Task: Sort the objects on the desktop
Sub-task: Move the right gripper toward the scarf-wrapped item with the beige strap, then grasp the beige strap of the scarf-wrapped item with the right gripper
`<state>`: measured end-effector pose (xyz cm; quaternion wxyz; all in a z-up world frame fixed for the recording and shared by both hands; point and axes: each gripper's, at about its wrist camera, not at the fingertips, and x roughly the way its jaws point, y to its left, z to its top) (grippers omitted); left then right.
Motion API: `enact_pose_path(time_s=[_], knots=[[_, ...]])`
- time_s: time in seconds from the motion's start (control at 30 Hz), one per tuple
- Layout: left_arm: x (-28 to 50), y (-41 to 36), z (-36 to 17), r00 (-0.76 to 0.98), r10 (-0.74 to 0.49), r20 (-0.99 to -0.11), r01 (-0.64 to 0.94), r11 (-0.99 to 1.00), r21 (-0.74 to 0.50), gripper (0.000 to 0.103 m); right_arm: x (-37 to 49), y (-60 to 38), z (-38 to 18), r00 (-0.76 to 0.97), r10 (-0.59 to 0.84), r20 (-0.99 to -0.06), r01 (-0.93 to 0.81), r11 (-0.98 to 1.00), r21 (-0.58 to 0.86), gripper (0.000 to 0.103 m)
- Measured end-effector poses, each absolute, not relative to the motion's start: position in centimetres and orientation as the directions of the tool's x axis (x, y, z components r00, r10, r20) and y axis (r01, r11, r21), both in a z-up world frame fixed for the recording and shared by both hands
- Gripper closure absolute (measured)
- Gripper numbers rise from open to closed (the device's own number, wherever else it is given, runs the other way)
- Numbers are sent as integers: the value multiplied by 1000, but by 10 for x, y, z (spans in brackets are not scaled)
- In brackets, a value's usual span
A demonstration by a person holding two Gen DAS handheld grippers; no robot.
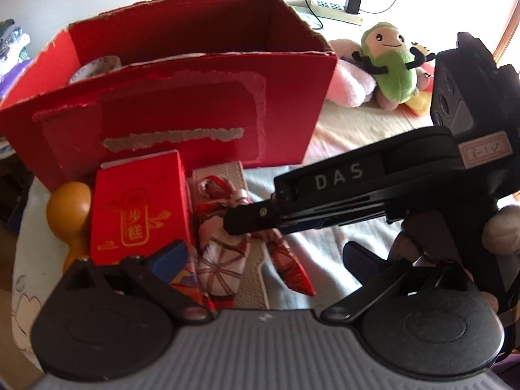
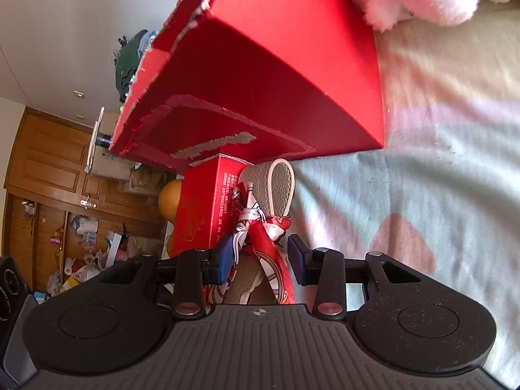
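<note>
A red-and-white patterned scarf (image 1: 221, 253) is knotted round a beige leather strap (image 1: 224, 170) that lies on the cloth in front of a big open red cardboard box (image 1: 182, 120). My right gripper (image 1: 242, 224) reaches in from the right, rolled on its side. In the right wrist view its blue pads (image 2: 224, 260) press both sides of the scarf knot (image 2: 260, 227), so the right gripper (image 2: 261, 260) is shut on it. My left gripper (image 1: 263, 256) hangs wide open just before the scarf. A small red carton (image 1: 139, 208) with gold characters stands to the left.
An orange gourd (image 1: 66, 208) lies left of the carton. A tape roll (image 1: 97, 66) sits inside the big box. A green plush (image 1: 390, 65) and a pink plush (image 1: 347, 81) lie at the back right, with a power strip (image 1: 334, 8) behind. A hand (image 1: 500, 230) holds the right gripper.
</note>
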<state>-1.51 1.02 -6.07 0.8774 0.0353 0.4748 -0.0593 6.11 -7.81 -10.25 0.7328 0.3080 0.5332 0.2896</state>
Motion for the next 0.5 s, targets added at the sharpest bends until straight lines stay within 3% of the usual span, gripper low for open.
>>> enact_pose_path(time_s=[0.13, 0.2, 0.3, 0.5], knots=[[-11, 16, -59, 541, -82, -837, 121, 992, -18, 1, 64, -73, -108, 226, 771, -595, -84, 624, 777, 63], [-11, 18, -58, 537, -96, -838, 121, 992, -36, 1, 65, -73, -107, 218, 774, -594, -84, 622, 779, 72], [-9, 15, -56, 534, -116, -837, 140, 989, -48, 1, 61, -77, -103, 220, 780, -586, -105, 616, 781, 77], [-7, 5, -56, 531, -125, -838, 172, 984, -37, 1, 53, -90, -93, 254, 765, -592, -112, 631, 767, 79]])
